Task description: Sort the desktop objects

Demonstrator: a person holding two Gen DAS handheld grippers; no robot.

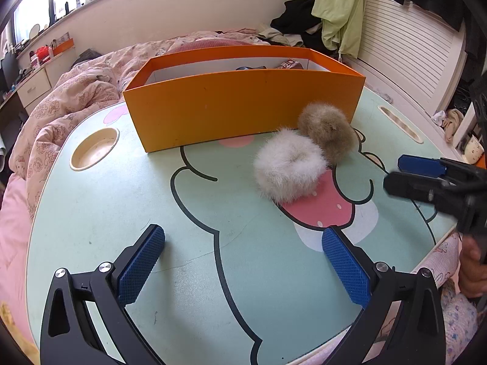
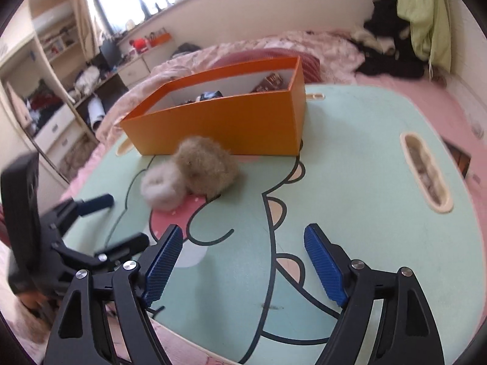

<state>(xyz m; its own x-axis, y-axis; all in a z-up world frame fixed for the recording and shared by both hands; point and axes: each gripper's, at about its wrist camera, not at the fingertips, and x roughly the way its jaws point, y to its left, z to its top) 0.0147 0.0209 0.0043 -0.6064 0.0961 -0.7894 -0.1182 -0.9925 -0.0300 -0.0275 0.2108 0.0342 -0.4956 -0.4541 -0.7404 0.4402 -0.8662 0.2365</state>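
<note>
A: The right gripper [image 2: 243, 261] stands wide and empty; so does the left gripper [image 1: 243, 261]; the white scrunchie [image 1: 289, 167] touches the brown scrunchie [image 1: 327, 132], just before the orange box [image 1: 243, 103].

B: One pinch may snag both; each gripper slants down over the table [image 1: 197, 273].

orange box [image 1: 243, 106] contents mostly hidden, left claw [image 2: 100, 216] blurred
</note>
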